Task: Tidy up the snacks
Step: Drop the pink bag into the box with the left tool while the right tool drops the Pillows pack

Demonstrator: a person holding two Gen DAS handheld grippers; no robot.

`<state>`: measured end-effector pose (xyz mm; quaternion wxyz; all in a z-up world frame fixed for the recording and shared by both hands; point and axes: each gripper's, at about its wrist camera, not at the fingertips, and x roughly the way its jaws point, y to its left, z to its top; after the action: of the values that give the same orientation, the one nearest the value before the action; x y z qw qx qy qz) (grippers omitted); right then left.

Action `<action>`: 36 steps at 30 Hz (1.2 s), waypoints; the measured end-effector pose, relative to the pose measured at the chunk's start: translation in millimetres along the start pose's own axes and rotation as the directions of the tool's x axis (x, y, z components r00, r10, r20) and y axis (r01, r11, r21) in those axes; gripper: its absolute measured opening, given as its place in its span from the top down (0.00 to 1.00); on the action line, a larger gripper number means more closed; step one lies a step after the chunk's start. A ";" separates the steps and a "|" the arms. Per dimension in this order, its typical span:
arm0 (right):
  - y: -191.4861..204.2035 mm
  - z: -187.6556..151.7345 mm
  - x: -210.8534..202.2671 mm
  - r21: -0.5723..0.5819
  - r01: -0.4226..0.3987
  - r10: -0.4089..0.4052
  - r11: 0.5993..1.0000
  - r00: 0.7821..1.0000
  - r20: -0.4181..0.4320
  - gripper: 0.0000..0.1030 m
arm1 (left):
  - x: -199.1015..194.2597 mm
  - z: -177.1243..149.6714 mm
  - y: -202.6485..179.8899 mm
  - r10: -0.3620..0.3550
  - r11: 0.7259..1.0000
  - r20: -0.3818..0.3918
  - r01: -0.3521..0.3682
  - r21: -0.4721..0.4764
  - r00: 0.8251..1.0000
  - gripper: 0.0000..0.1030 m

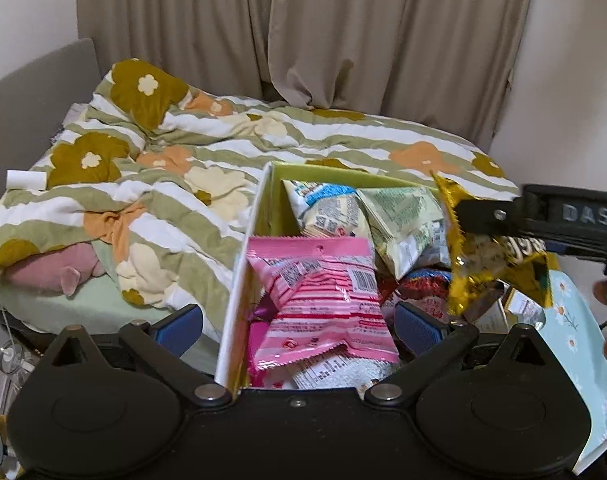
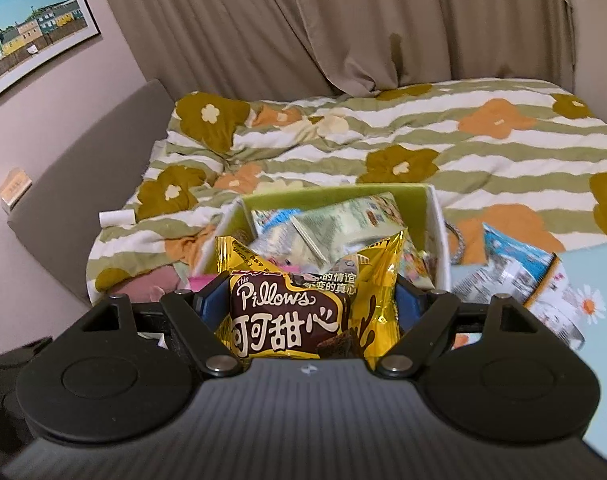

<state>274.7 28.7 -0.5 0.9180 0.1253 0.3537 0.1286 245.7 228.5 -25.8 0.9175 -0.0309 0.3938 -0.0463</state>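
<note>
A white box with a green inside point(image 1: 239, 256) stands on the bed and holds several snack packs: a pink pack point(image 1: 323, 292) in front, pale green and blue-white packs point(image 1: 399, 224) behind. My left gripper point(image 1: 299, 326) is open, its blue pads on either side of the box's left wall and the pink pack. My right gripper point(image 2: 309, 302) is shut on a gold Pillows pack point(image 2: 303, 304) and holds it over the box point(image 2: 437, 232); the gold pack also shows in the left wrist view point(image 1: 491, 256).
A flowered striped duvet point(image 1: 223, 148) covers the bed. A blue-white snack pack point(image 2: 511, 268) lies right of the box on a pale blue daisy-print surface point(image 2: 591, 280). A pink plush toy point(image 1: 55, 268) lies at the left. Curtains hang behind.
</note>
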 end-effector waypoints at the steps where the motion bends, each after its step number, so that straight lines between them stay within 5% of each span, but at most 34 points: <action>1: 2.2 2.0 2.7 -0.008 -0.004 0.004 1.000 1.000 0.004 0.05 | -0.7 0.8 -0.1 0.011 1.000 0.004 -0.011 -0.001 1.000 0.00; 11: 1.2 -2.8 12.6 -0.019 -0.018 0.019 1.000 0.999 0.042 0.00 | -9.2 -9.1 5.0 0.064 0.997 0.018 -0.063 -0.040 0.998 0.00; 36: -23.7 -32.6 -59.4 0.026 0.039 -0.043 0.999 0.987 0.154 0.00 | -57.8 -26.7 -1.0 0.013 1.000 0.119 -0.012 -0.011 0.993 0.00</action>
<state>213.5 -8.2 5.1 0.9435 0.1381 0.2857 0.0954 186.7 233.3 -2.5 0.9396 -0.0356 0.3386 -0.0365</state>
